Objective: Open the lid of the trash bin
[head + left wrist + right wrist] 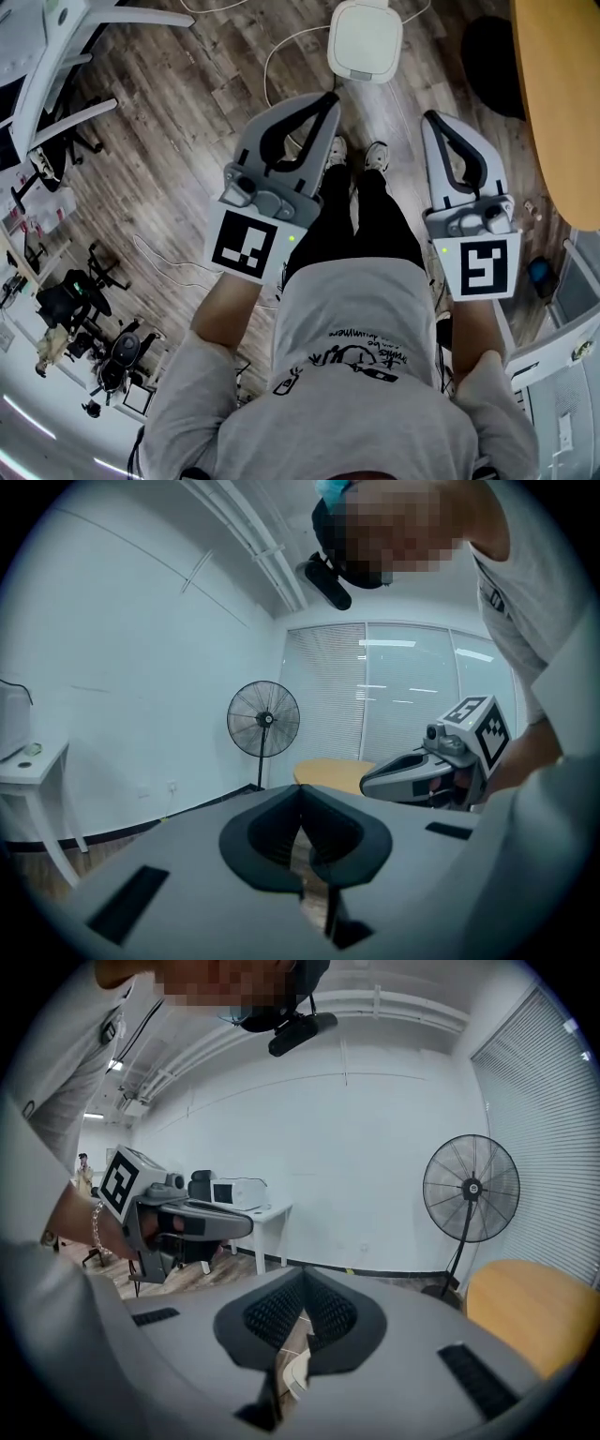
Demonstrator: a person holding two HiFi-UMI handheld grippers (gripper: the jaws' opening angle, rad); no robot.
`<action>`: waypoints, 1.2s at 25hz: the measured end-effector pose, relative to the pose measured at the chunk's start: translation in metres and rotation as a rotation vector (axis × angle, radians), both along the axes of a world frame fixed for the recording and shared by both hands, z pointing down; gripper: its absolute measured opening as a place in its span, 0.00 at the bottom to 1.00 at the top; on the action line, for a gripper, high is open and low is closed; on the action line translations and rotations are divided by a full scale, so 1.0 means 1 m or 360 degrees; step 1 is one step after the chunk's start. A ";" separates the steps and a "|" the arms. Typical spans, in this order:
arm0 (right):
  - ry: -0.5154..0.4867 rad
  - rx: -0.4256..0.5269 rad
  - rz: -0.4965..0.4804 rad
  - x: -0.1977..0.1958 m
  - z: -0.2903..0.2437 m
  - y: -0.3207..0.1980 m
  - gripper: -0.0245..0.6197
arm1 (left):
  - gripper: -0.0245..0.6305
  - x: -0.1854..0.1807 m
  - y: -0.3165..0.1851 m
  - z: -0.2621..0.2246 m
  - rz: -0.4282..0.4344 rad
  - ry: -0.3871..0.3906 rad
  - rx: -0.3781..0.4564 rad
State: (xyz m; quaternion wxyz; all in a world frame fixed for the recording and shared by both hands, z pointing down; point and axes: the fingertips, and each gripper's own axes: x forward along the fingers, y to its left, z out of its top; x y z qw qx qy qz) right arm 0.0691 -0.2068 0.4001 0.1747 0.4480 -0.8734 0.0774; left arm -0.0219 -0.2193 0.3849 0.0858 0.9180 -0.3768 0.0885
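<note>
- left gripper [330, 98]: jaws clenched tip to tip, nothing between them.
- right gripper [433, 119]: also clenched, empty.
- trash bin [366, 42]: white, on the wood floor [169, 141] just beyond the person's shoes [356, 155], lid down, apart from both grippers.

The floor [169, 131] was laid in mixed brown wood planks, with a pale cable [268, 64] looping across it. The walls [122, 667] were plain white, and white pipes [258, 550] ran along the ceiling. A black pedestal fan [263, 721] stood near a corner, beside tall windows covered with pale blinds [328, 696] that showed streaks of ceiling light. A round table with a yellow wooden top [562, 103] stood close to the fan. Against another wall a white table [262, 1211] carried a white boxy appliance [234, 1192]. A white office chair [47, 66] stood at the left edge of the head view.
</note>
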 end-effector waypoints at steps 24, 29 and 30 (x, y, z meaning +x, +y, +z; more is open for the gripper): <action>0.0354 -0.0166 -0.0151 -0.009 0.196 -0.015 0.10 | 0.06 0.004 -0.021 0.175 0.0059 -0.0136 -0.0106; 0.0442 -0.0207 -0.0203 -0.016 0.243 -0.018 0.10 | 0.06 0.003 -0.022 0.212 0.0063 -0.0145 -0.0171; 0.0455 -0.0212 -0.0217 -0.017 0.252 -0.018 0.10 | 0.06 0.004 -0.023 0.220 0.0062 -0.0138 -0.0188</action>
